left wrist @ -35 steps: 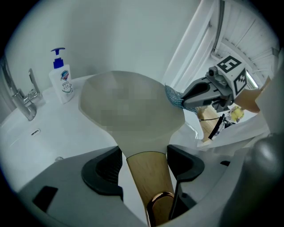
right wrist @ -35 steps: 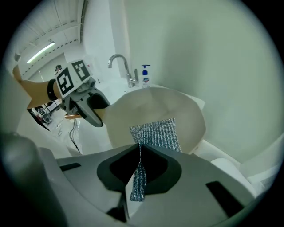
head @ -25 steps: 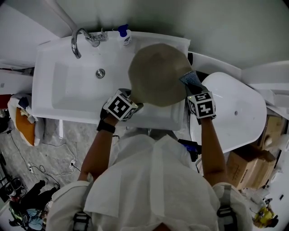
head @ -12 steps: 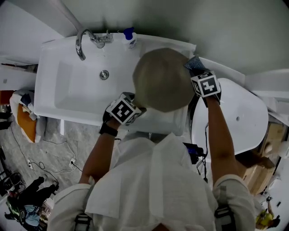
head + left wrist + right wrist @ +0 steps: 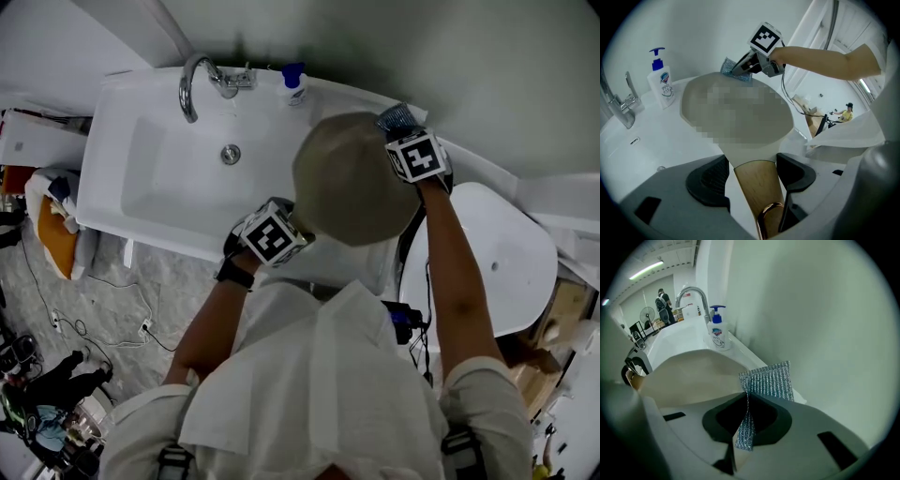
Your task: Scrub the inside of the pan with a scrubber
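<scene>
The round beige pan [image 5: 352,183] hangs over the right end of the white sink [image 5: 159,178]. It looks rigid and probably weighty, best held by its wooden handle [image 5: 757,187], which the left gripper's [image 5: 752,176] jaws pinch. The right gripper's [image 5: 747,420] jaws clamp the soft silver mesh scrubber [image 5: 768,380] at the pan's far rim.

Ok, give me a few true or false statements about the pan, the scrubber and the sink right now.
1. The left gripper is shut on the wooden handle of the pan. True.
2. The right gripper is empty. False: it is shut on the scrubber.
3. The soap bottle stands by the faucet at the back of the sink. True.
4. The scrubber is beside the handle. False: it is at the pan's far rim, opposite the handle.
</scene>
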Tool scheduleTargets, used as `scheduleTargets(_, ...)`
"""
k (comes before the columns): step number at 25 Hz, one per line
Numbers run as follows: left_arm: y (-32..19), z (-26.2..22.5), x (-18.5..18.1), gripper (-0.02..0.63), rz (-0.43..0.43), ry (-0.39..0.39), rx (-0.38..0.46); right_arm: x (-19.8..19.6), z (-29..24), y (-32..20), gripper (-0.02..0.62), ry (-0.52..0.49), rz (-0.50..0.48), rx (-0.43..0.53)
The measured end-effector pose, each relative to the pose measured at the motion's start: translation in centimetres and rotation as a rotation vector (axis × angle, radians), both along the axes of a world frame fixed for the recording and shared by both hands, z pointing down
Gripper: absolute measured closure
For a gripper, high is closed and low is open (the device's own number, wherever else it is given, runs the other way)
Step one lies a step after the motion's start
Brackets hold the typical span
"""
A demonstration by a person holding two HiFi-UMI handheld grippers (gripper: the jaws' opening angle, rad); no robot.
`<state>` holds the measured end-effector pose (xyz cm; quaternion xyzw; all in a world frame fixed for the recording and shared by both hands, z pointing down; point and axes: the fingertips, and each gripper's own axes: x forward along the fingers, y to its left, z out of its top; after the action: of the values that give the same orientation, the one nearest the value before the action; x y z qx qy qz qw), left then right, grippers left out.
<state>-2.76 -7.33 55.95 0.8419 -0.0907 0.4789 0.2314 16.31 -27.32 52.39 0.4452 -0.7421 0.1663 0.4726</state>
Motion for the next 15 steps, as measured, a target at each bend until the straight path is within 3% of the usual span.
scheduleTargets(8,0.0,-0.1,-0.1,0.282,-0.004,0.005,0.005,-6.3,0.3,-2.2,0.569,-0.084,-0.050,0.000)
scheduleTargets(15,-1.1,-2.3,-1.3,0.284,-0.061,0.058,0.049,-10.9,-1.2,-0.7,0.569,-0.319,-0.062,0.005)
